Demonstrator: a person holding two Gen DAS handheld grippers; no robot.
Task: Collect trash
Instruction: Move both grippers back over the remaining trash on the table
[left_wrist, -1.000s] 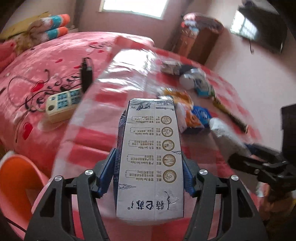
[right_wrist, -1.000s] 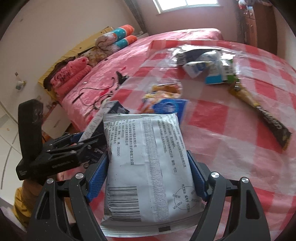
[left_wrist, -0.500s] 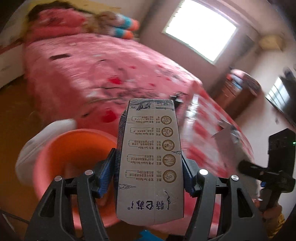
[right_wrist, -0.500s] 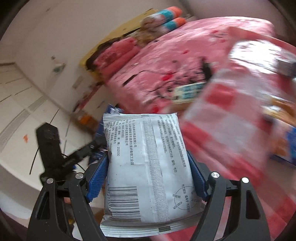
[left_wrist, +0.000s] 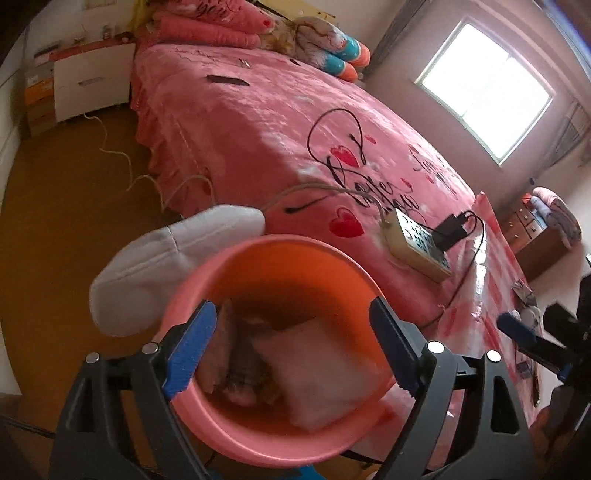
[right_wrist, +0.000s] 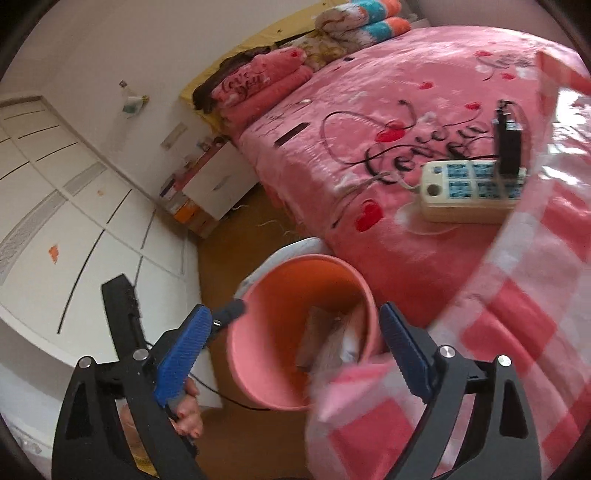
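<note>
An orange-pink plastic bin (left_wrist: 207, 413) stands on the floor by the bed, also in the right wrist view (right_wrist: 255, 376). Inside lie a white packet (left_wrist: 314, 373) and a brownish carton (left_wrist: 221, 350), also seen in the right wrist view (right_wrist: 321, 339). My left gripper (left_wrist: 291, 343) is open and empty right above the bin. My right gripper (right_wrist: 291, 347) is open and empty over the bin from the table side. The right gripper also shows at the right edge of the left wrist view (left_wrist: 535, 339).
A pink bed (left_wrist: 277, 122) carries a beige power strip (left_wrist: 417, 247) with a black plug and cables. A red-checked tablecloth (right_wrist: 524, 332) hangs beside the bin. A white cloth (left_wrist: 162, 266) lies behind the bin. Brown floor (left_wrist: 62, 192) and white cabinets (right_wrist: 55, 206) lie to the left.
Both grippers swung from the table to the bin and opened. The carton left my left gripper and the white packet left my right gripper; both now lie in the bin.
</note>
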